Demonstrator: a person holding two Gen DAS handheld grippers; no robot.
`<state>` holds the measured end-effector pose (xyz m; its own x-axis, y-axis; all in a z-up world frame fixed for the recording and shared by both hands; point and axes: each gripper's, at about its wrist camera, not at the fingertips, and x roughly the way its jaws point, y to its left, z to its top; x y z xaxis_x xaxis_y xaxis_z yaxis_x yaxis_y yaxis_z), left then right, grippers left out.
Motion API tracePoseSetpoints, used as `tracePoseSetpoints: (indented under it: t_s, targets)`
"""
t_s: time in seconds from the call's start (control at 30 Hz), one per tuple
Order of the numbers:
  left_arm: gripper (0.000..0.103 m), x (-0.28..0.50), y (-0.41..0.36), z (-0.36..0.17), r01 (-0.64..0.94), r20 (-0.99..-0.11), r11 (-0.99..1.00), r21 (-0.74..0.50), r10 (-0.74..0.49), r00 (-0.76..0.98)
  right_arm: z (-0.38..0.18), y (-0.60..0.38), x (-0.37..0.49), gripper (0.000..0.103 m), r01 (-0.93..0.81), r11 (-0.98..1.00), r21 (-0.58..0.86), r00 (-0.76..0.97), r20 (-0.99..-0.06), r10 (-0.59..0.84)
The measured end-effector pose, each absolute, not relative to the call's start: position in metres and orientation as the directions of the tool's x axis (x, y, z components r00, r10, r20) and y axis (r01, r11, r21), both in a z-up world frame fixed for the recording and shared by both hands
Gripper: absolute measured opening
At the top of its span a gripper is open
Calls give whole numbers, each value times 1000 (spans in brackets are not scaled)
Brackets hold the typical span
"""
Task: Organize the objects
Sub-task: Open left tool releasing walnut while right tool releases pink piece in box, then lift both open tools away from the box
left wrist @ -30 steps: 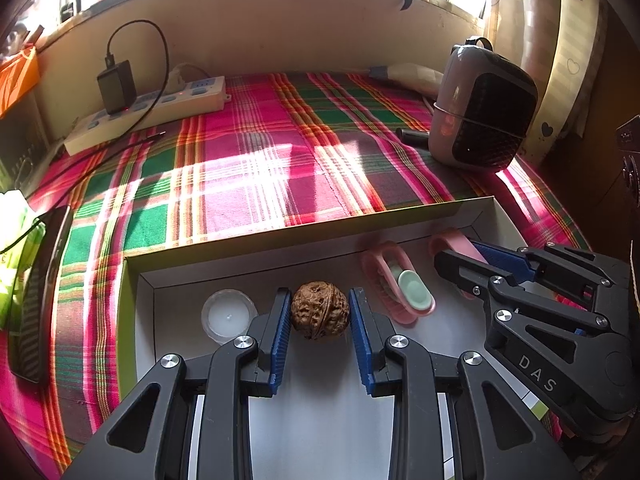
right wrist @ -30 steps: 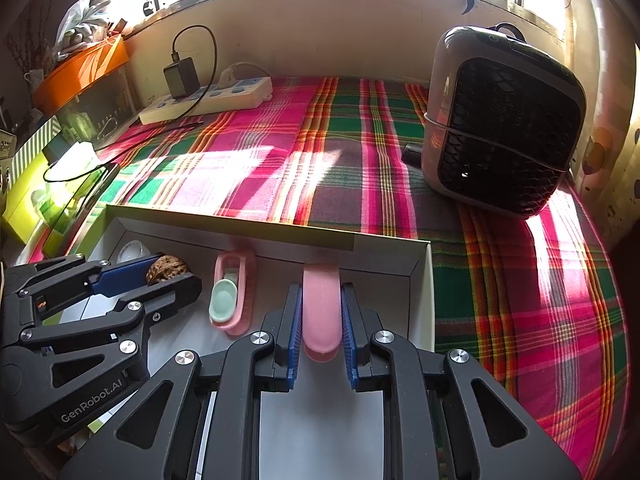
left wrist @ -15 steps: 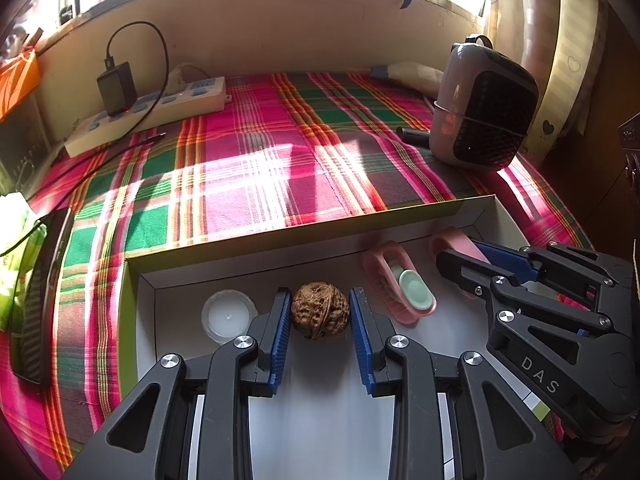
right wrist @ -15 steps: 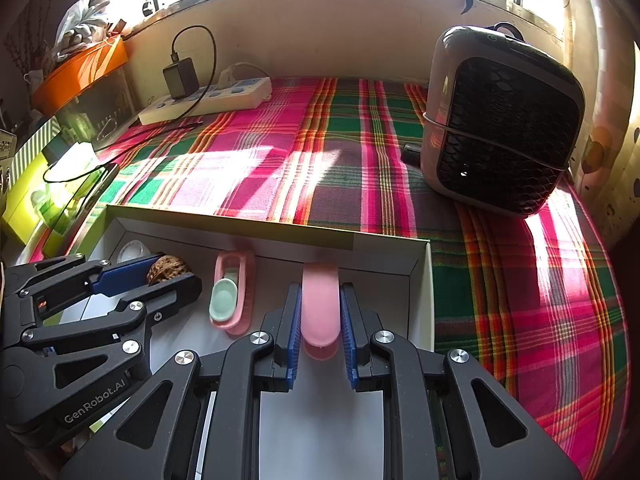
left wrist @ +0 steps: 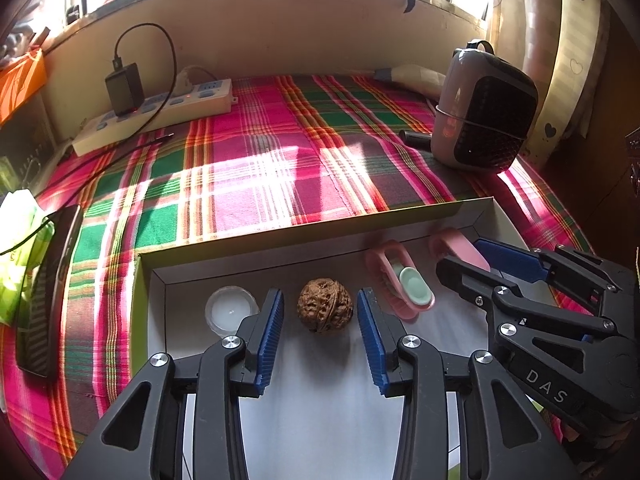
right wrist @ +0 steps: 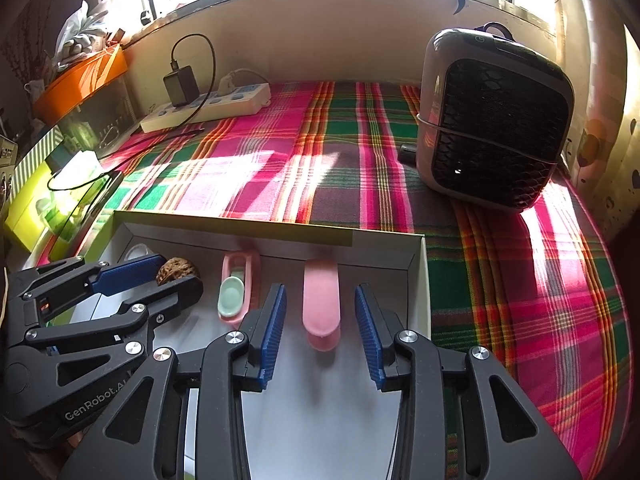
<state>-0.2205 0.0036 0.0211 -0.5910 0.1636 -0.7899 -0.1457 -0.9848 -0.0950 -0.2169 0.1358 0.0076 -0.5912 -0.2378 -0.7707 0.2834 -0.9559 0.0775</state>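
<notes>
A brown walnut (left wrist: 325,310) rests on the floor of a shallow white box (left wrist: 304,240). My left gripper (left wrist: 320,316) straddles it, jaws opening, with gaps between both blue pads and the nut. A pink oblong lid (right wrist: 321,304) lies in the same box (right wrist: 418,264), between the opening jaws of my right gripper (right wrist: 320,320), untouched by either pad. Between the two lies a pink brush with a mint-green cap (left wrist: 402,282), also visible in the right wrist view (right wrist: 236,294). A small white tealight (left wrist: 231,309) sits left of the walnut.
The box lies on a pink and green plaid cloth (left wrist: 260,168). A grey heater (right wrist: 494,120) stands at the back right. A white power strip with a black charger (left wrist: 160,112) lies at the back left. A dark phone (left wrist: 48,288) and green packaging sit left of the box.
Both grippers have spread their jaws. The left let go of the walnut and the right let go of the pink lid; both things lie on the box floor. Neither hand has moved.
</notes>
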Motion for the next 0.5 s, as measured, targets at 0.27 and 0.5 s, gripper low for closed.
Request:
tracePoseSetpoints:
  t_s: [0.27, 0.5]
  targets:
    - [37, -210, 6, 27, -145, -781, -986, -83, 154, -605, 11, 135, -208, 40, 273, -959, 80, -603, -762, -236]
    - [37, -197, 4, 32, -128, -771, -989, -68, 133, -622, 17, 135, -195, 40, 267, -961, 77, -618, -751, -232]
